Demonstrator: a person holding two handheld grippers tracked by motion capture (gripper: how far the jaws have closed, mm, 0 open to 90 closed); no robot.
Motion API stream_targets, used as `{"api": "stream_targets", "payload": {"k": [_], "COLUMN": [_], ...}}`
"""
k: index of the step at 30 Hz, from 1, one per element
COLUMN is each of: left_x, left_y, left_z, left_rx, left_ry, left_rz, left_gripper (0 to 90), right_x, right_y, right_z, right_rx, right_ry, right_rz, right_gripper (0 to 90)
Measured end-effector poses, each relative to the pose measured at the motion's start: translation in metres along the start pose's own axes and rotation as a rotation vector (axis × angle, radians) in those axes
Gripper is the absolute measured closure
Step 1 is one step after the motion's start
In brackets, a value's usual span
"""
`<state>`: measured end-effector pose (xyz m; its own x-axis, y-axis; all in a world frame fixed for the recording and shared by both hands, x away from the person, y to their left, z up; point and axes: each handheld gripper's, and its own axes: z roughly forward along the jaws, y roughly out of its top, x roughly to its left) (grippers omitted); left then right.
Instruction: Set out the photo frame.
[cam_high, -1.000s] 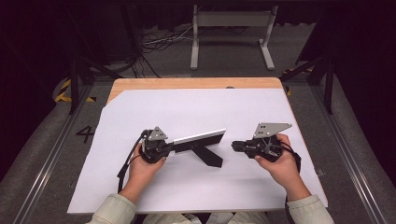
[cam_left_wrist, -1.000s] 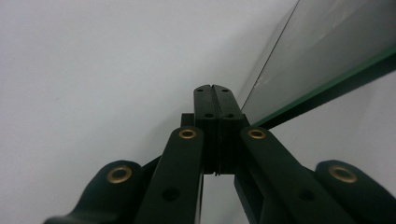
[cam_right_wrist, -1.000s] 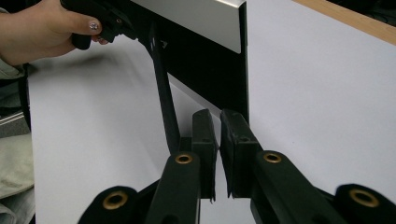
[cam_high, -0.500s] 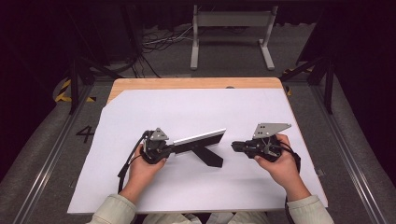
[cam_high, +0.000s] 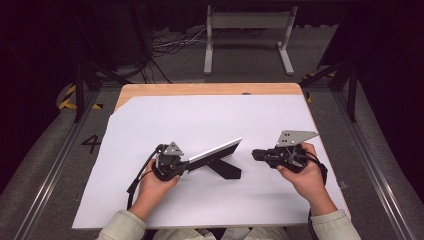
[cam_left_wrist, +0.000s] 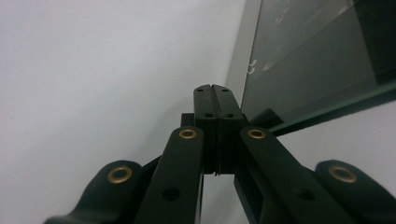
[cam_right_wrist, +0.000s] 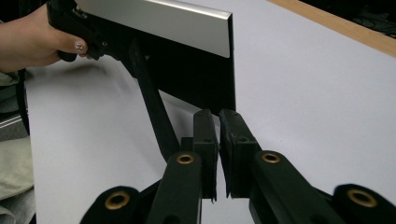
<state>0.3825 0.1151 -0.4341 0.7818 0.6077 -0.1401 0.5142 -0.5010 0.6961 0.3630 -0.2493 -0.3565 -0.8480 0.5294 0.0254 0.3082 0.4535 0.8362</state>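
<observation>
Two grippers: we see left gripper (cam_high: 186, 165) jaws pressed together at flat silver-black framed panel (cam_high: 215, 153) with kickstand, mid-table; right gripper (cam_high: 255, 154) nearly closed, empty. Nudging could topple it.

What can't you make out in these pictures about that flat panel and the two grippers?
- Panel: in the high view it is seen nearly edge-on, so its face is unreadable.
- Left gripper: in its own view the shut jaws hide whether they pinch the panel's corner.
- Right gripper: too small in the high view to judge its gap.
- Panel's stand: foot hidden behind the jaws.
</observation>
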Motion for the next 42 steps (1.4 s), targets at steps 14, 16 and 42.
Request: {"api": "stream_targets", "payload": {"k": [14,16,42], "left_x": [-0.018,-0.02,-0.062], "left_y": [-0.007,-0.006,-0.004], "left_z": [-0.004,-0.004,0.005], "left_rx": [0.034,0.038,0.086], "left_ry": [-0.068,-0.079,-0.241], "left_rz": [0.017,0.021,0.111], "left_gripper": [90.0,90.0,90.0], "right_x": [-0.006,-0.007,-0.009], "right_y": [0.002,0.002,0.005], "right_z": [-0.022,-0.024,-0.043], "right_rx": [-0.042,-0.048,-0.092], "right_ry": [-0.043,-0.048,-0.075], "right_rz": [0.016,0.019,0.024], "right_gripper": [85.4,85.4,85.4]}}
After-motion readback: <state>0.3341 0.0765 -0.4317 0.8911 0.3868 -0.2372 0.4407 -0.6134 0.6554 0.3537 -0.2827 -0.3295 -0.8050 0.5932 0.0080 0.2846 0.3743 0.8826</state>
